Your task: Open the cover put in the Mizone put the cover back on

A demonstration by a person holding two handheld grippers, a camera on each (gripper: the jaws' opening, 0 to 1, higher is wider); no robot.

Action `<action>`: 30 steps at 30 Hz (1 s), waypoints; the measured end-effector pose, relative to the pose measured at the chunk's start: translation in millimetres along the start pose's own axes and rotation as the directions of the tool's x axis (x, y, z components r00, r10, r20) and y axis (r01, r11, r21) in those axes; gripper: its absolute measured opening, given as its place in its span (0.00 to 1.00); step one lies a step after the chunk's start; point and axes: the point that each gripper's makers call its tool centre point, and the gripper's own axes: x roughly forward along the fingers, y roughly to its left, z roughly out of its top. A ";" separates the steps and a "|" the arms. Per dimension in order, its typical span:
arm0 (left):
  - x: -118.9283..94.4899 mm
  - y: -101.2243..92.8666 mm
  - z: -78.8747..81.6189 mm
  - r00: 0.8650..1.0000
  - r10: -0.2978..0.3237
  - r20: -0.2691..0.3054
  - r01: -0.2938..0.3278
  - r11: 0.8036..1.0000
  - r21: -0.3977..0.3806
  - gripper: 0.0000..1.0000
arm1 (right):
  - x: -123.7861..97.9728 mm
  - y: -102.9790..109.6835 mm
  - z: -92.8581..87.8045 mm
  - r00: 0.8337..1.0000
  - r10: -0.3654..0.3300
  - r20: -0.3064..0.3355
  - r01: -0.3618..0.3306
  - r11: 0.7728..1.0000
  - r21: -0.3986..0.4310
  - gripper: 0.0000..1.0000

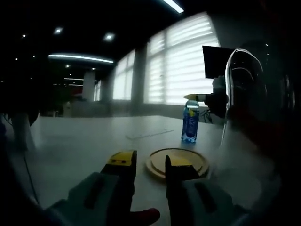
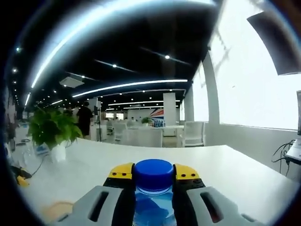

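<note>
In the left gripper view, the left gripper (image 1: 149, 162) hovers with parted jaws holding nothing above a white table (image 1: 75, 141), just short of a round wooden cover (image 1: 177, 163), while the Mizone bottle (image 1: 190, 123) stands upright farther back with the right gripper (image 1: 200, 97) at its top. In the right gripper view, that gripper's yellow-tipped jaws are clamped on the bottle's neck just under its blue cap (image 2: 154, 174). The cover appears already off, so next the bottle likely needs lifting toward whatever container it belongs in.
</note>
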 end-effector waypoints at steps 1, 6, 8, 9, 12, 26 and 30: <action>0.3 -0.5 -0.4 1.000 -0.002 -0.001 0.002 1.000 -0.002 0.18 | 0.0 -0.3 0.1 1.000 0.001 -0.002 -0.001 1.000 0.002 0.23; 1.7 -4.6 -4.4 1.000 -0.016 -0.018 0.017 1.000 0.021 0.18 | -2.1 1.5 -0.4 1.000 0.006 -0.021 -0.006 1.000 0.009 0.23; 2.1 -5.3 -5.2 1.000 -0.020 -0.019 0.020 1.000 0.019 0.18 | -2.6 4.4 -0.6 0.999 0.019 -0.027 -0.019 1.000 0.005 0.23; 2.3 -5.4 -5.4 1.000 -0.020 -0.019 0.021 1.000 0.014 0.18 | -3.1 6.5 -0.6 0.999 0.026 -0.030 -0.026 1.000 0.004 0.23; 2.4 -4.9 -5.8 1.000 -0.021 -0.019 0.021 1.000 0.008 0.18 | -2.8 11.3 0.0 0.999 0.042 -0.032 -0.042 0.999 0.000 0.22; -0.1 -1.6 -1.3 1.000 -0.005 -0.002 0.005 1.000 -0.006 0.18 | -15.0 57.7 14.0 0.989 0.151 -0.010 -0.151 0.988 -0.028 0.22; 0.3 0.4 -3.3 1.000 -0.001 -0.007 0.001 1.000 -0.010 0.18 | -15.0 68.3 13.5 0.984 0.179 -0.014 -0.179 0.984 -0.024 0.22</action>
